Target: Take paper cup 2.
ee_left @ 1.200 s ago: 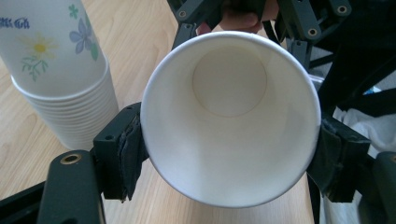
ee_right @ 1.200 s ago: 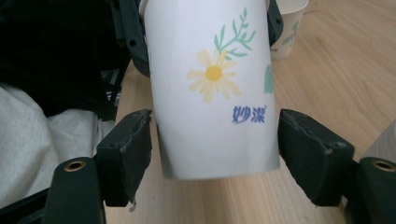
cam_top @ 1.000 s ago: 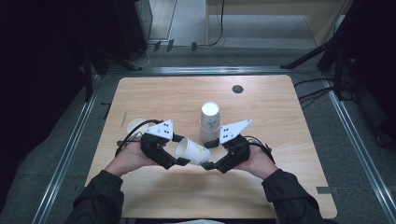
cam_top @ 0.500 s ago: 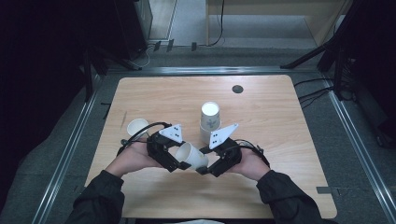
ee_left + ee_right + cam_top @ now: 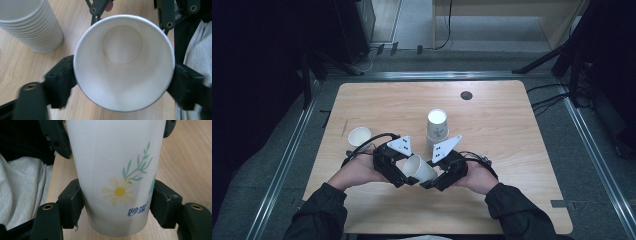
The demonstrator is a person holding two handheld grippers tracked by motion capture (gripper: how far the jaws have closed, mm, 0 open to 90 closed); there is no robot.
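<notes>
paper cup (image 5: 418, 169) held above near table edge, between both grippers | long axis sideways, mouth toward left gripper (image 5: 398, 172) | left gripper clamped near rim, right gripper (image 5: 432, 181) clamped near base (both equally close)

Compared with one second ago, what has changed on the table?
Both hands drew toward the person, carrying the paper cup held between the left gripper and the right gripper; its mouth now faces more leftward. The cup stack and the single cup stayed put.

Cup stack (image 5: 436, 129) blocks centre; far table (image 5: 387, 100) open.
</notes>
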